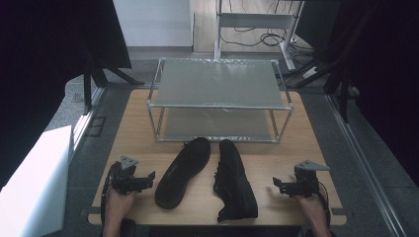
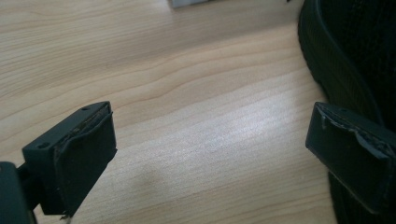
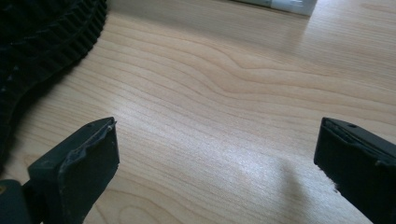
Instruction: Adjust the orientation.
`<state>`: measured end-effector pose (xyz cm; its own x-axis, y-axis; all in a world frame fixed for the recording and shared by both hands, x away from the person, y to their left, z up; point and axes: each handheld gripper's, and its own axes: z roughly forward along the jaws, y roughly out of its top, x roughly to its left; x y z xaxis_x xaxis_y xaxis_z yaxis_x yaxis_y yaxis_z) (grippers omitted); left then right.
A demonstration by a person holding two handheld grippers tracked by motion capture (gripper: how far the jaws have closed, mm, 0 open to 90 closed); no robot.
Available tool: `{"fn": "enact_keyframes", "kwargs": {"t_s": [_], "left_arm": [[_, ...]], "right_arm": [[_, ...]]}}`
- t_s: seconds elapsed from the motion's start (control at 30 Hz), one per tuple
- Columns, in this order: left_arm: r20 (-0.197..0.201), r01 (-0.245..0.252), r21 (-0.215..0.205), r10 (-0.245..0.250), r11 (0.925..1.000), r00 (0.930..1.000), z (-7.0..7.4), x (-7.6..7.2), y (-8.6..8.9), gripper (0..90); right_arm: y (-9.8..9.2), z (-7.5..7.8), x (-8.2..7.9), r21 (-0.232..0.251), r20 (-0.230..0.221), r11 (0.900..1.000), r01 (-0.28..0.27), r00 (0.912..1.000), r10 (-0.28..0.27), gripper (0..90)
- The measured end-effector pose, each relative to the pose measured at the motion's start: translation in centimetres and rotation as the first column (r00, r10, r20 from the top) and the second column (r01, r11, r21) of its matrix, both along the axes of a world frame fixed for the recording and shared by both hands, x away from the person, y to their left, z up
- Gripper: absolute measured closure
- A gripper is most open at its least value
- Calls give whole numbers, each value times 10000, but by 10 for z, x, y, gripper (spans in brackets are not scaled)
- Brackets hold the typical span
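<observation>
Two hands rest low at the near edge of a wooden worktop [image 1: 133, 148], each holding a gripper turned inward toward a pair of black shoes lying between them. The left gripper [image 1: 148, 178] sits just beside the left shoe [image 1: 183, 170], which lies on its side with its sole toward that hand and its toe angled toward the rack; the right gripper [image 1: 276, 185] stays a little apart from the right shoe [image 1: 234, 182], which stands upright with its laces [image 1: 217, 174] showing. Both sets of jaws stand wide open with nothing between them but bare wood, as the left gripper view and the right gripper view make plain. Behind the shoes stands a two-level metal rack [image 1: 220, 84]. The forearms are cut off at the bottom of the high view, so only the hands and wrists can be seen. In the left gripper view the left shoe [image 2: 345, 60] is cropped by the frame edge and partly covered by one jaw; in the right gripper view only a ridged piece of the right shoe's sole [image 3: 42, 42] reaches into the corner. The dark surroundings to either side are hard to make out.
</observation>
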<state>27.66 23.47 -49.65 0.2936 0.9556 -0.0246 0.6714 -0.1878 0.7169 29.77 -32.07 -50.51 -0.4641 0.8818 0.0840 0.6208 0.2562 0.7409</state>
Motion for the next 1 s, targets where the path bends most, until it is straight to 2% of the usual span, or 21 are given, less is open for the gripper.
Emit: {"fn": "enact_keyframes", "kwargs": {"t_s": [0.1,0.2,0.3,0.47,0.7,1.0], "left_arm": [[139,7,77,-8,10000,9999,0,-1,1,12],[320,-51,-47,53,10000,9995,2,-1,2,0],[239,-126,-332,134,9994,9996,5,-1,1,0],[129,-97,-178,100,9998,9999,3,1,0,0],[79,-94,-240,96,9997,9999,1,3,0,0],[-81,1,-83,-1,10000,10000,-3,6,-3,0]], "right_arm": [[1,-1,0,30,-47,9999,-107,9999,107,0],[5,-1,0,-21,-3,9996,-286,9996,286,0],[6,-1,0,-30,9,9993,-374,9993,374,1],[7,-2,0,-42,25,9990,-443,9990,443,4],[8,-2,0,-5,-1,9986,-523,9986,523,13],[7,-1,0,143,53,9985,-521,9986,521,32]]}}
